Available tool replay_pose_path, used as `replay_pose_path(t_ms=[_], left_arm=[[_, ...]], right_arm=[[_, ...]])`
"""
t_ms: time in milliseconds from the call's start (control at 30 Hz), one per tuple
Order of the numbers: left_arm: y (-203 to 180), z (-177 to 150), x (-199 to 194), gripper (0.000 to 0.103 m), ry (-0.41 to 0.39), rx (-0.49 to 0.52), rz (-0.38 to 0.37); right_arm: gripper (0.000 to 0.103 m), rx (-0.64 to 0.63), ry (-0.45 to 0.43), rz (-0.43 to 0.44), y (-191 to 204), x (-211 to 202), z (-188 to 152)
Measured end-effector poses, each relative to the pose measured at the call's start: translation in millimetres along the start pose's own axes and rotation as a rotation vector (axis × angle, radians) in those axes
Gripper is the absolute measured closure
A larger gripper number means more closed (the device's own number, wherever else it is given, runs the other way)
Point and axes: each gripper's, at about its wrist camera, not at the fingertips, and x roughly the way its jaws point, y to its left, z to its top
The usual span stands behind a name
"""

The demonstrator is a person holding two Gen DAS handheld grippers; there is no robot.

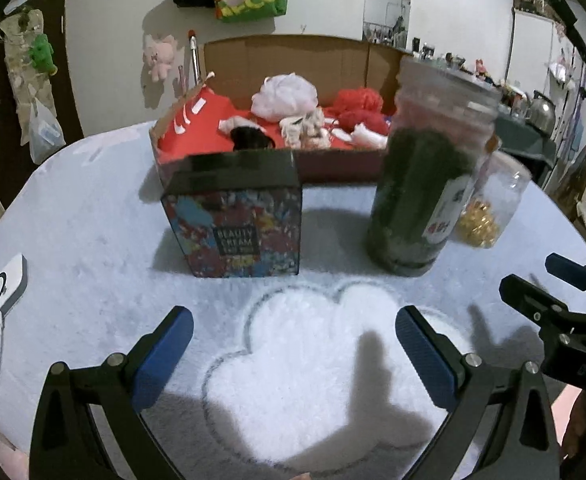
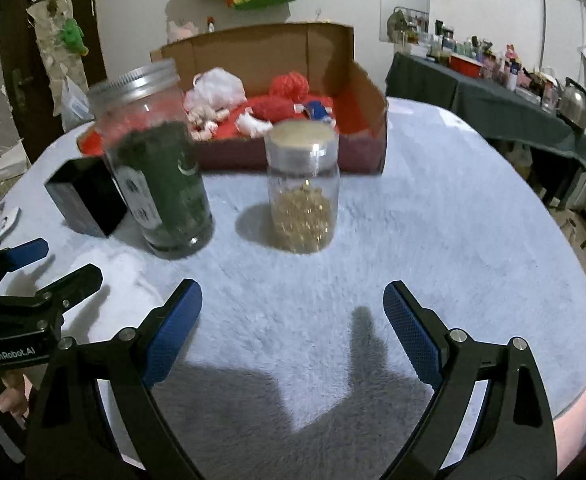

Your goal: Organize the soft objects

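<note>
Left tool [image 1: 293, 332] and right tool [image 2: 293, 308]: jaws wide apart, nothing gripped. Ahead of both: two jars, cardboard box [image 2: 367, 80] of soft items beyond.

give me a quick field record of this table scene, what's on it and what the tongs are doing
surface: pale fluffy cover
cardboard box: at the back, open, holding white and red soft items
big jar: upright, dark green contents
small jar: upright, golden contents
patterned box: left of big jar
left tongs: open, empty
right tongs: open, empty
</note>
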Motion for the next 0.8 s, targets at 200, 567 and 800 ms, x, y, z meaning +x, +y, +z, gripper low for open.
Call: replay_pose_path(t_ms=[200, 567, 800], left_arm=[[0.8, -2.1, 13.0, 0.0, 0.039, -0.016, 0.037], [1.0, -7.8, 14.1, 0.0, 0.04, -0.032, 0.049], [1.2, -7.8, 13.4, 0.0, 0.038, -0.032, 0.049]], right_arm=[[0.01, 0.002, 0.042, -0.027, -4.3, 17.3, -5.6], [0.005, 0.006, 0.04, -0.05, -5.2, 25.3, -8.5], [0.004, 0.006, 0.039, -0.051, -4.4, 25.1, -7.9]])
